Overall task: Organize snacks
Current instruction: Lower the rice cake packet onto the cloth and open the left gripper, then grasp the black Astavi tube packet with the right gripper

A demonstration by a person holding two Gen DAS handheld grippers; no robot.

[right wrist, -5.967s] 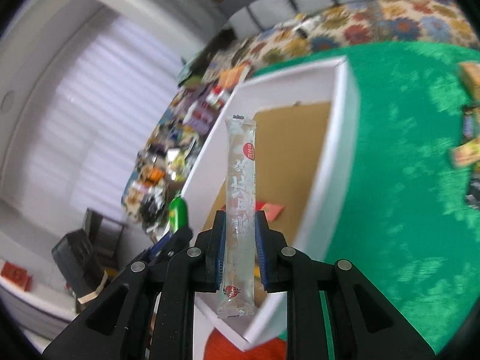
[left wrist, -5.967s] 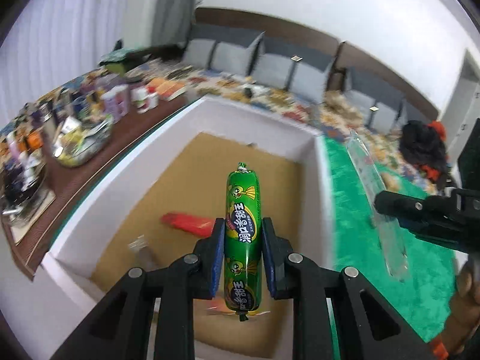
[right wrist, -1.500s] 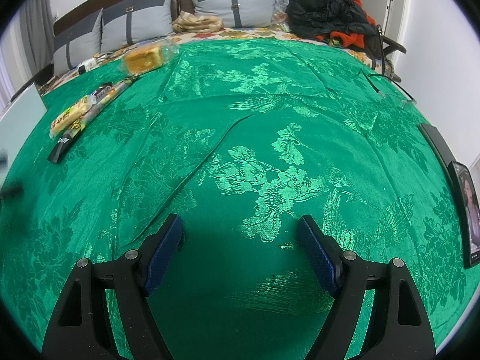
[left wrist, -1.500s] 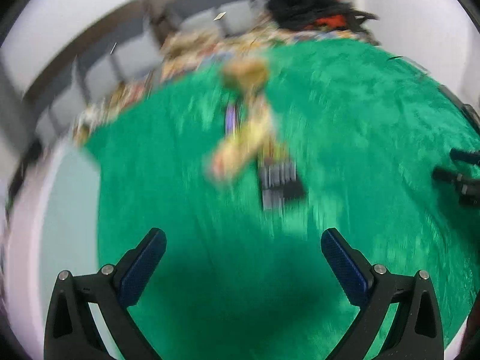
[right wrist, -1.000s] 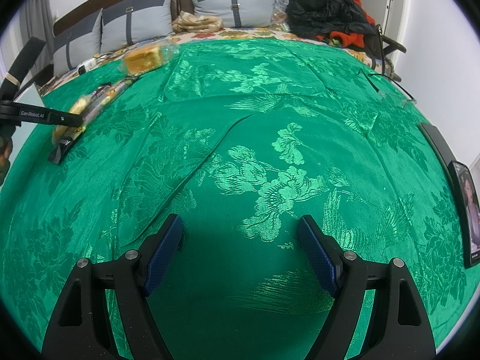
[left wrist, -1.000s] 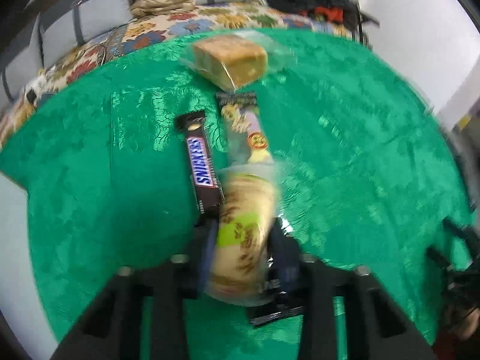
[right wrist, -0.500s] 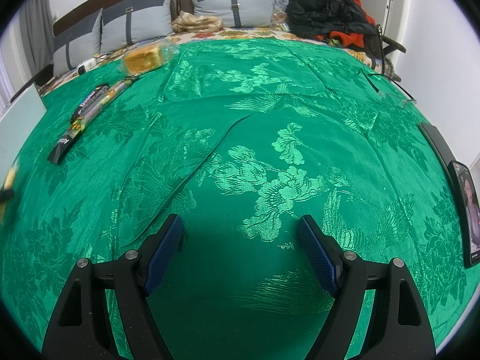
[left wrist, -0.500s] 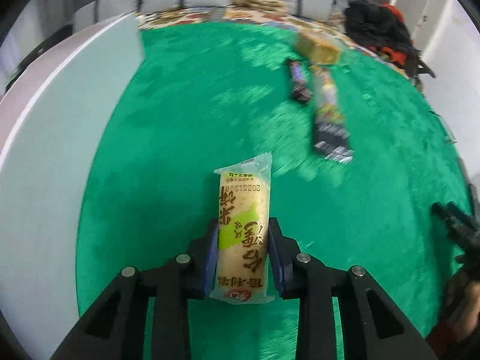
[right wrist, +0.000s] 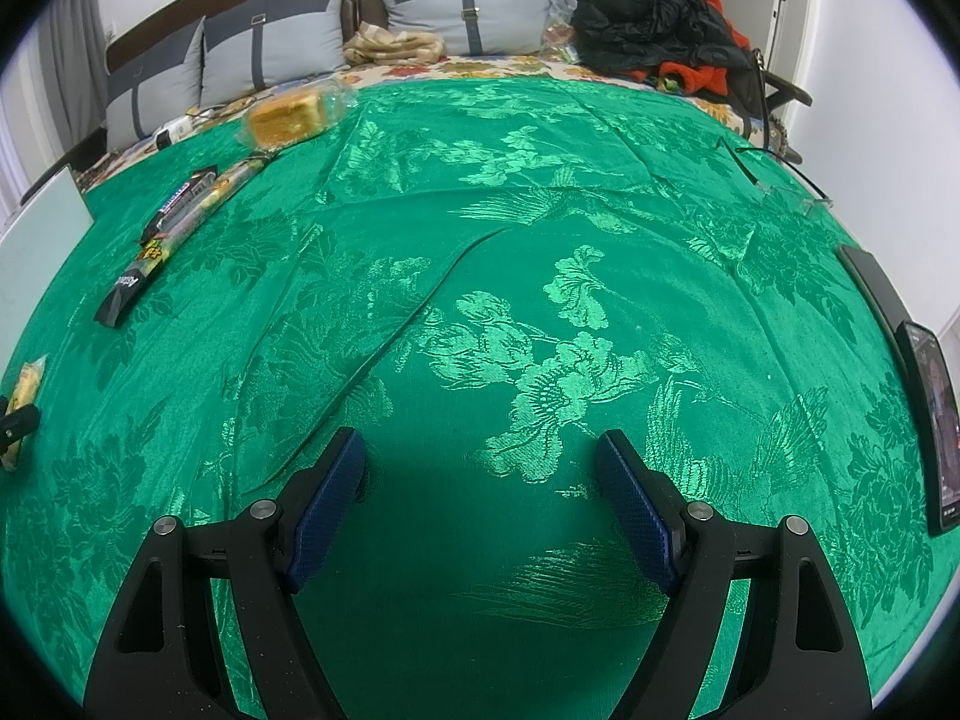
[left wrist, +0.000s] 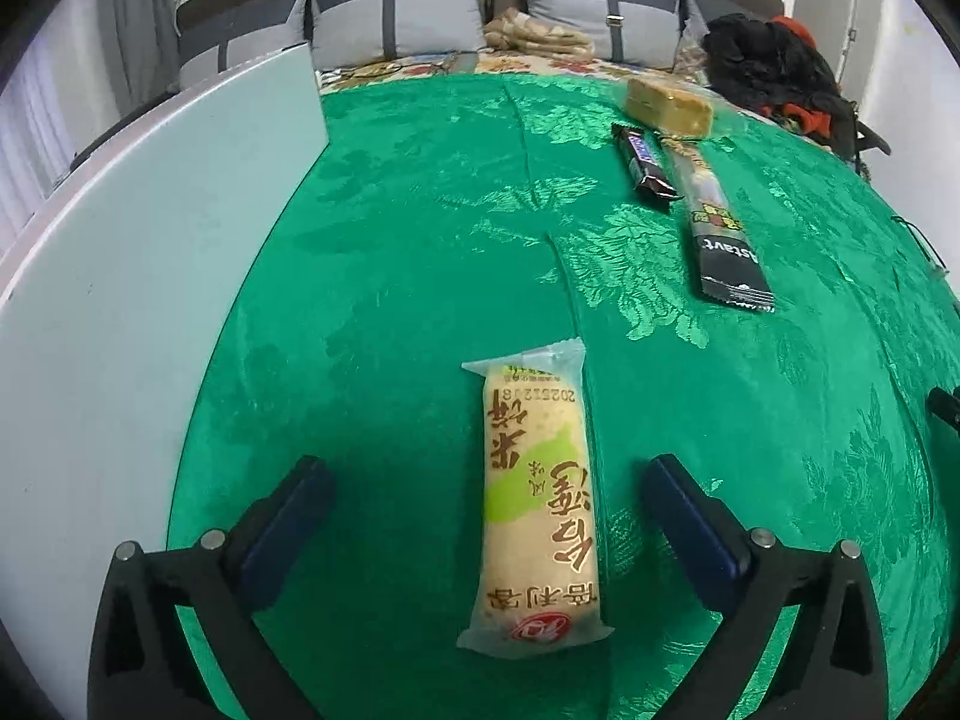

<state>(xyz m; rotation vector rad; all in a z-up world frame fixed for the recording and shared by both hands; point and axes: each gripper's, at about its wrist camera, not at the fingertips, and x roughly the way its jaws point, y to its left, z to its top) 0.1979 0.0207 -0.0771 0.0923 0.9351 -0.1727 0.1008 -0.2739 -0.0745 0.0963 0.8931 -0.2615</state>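
Observation:
A pale yellow rice-cracker packet (left wrist: 537, 504) lies flat on the green cloth (left wrist: 420, 276), lengthwise between the fingers of my left gripper (left wrist: 489, 507). The jaws are opening and stand wide, with neither pad touching the packet. Farther off to the right lie a Snickers bar (left wrist: 642, 165), a long black-ended snack stick (left wrist: 714, 222) and a wrapped yellow cake (left wrist: 669, 105). My right gripper (right wrist: 480, 489) hovers open over bare cloth with nothing between its pads. In the right wrist view the packet (right wrist: 21, 396) shows at the far left edge.
The white wall of a box (left wrist: 138, 252) rises along the left of the cloth. Grey cushions (left wrist: 396, 18) and a dark heap of clothing (left wrist: 774, 69) line the back. A phone (right wrist: 930, 414) and glasses (right wrist: 786, 186) rest at the cloth's right edge.
My left gripper carried the rice-cracker packet away from the other snacks toward the white box, then let go; its jaws spread wide and the packet now lies on the cloth. The right gripper stayed still.

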